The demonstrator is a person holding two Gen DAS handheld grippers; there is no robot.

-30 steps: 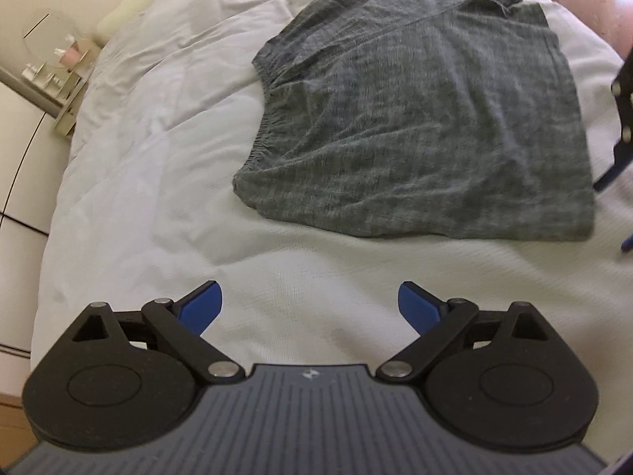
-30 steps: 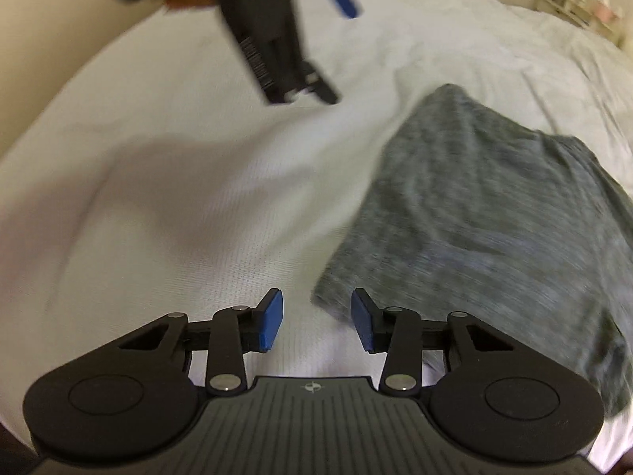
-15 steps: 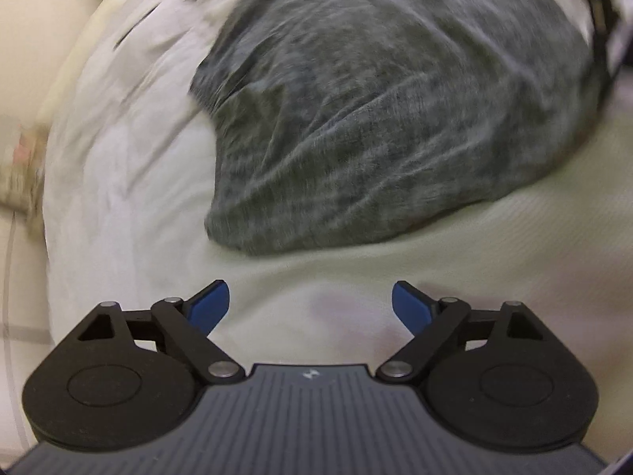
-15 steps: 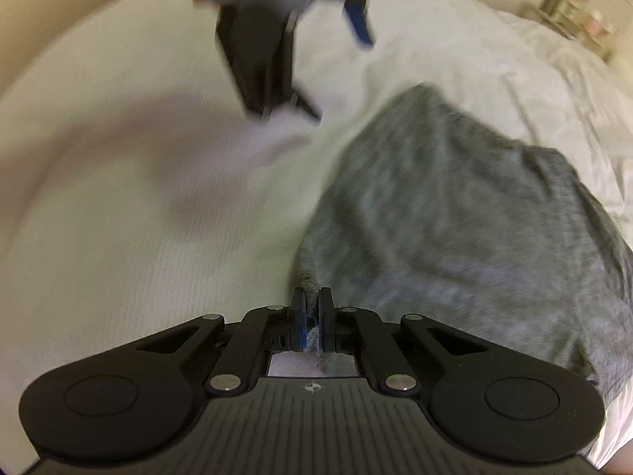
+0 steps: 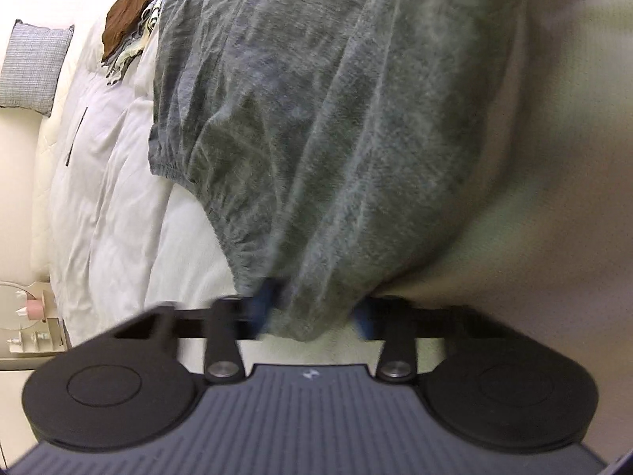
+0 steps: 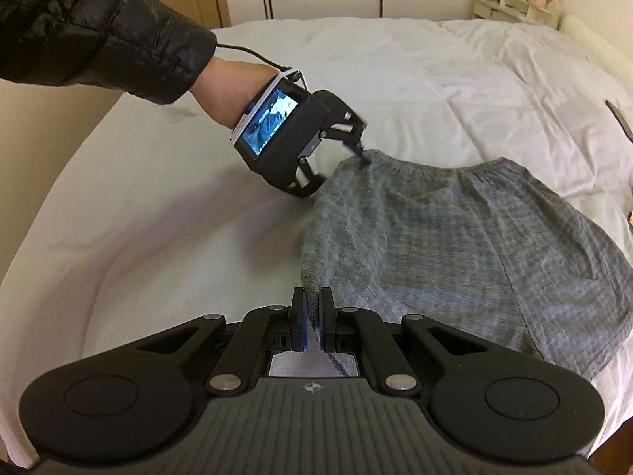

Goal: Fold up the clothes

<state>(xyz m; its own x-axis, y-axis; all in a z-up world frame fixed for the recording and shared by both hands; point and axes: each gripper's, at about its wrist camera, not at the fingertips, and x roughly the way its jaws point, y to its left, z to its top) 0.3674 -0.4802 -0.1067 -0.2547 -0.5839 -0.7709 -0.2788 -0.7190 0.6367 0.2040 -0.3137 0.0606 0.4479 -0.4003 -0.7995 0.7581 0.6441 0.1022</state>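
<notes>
Right gripper clamped on near corner of grey shorts, fabric pinched between blue pads. Left gripper at waistband corner, fingers apart with cloth bunched between them, view blurred. Shorts lie spread on white bed; clothes pile farther off.

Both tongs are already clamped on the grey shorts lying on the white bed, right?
Not quite. In the left wrist view the left tongs are around the waistband corner of the grey shorts but not clamped. The right wrist view shows the right tongs clamped on the near corner, on the white bed.
</notes>
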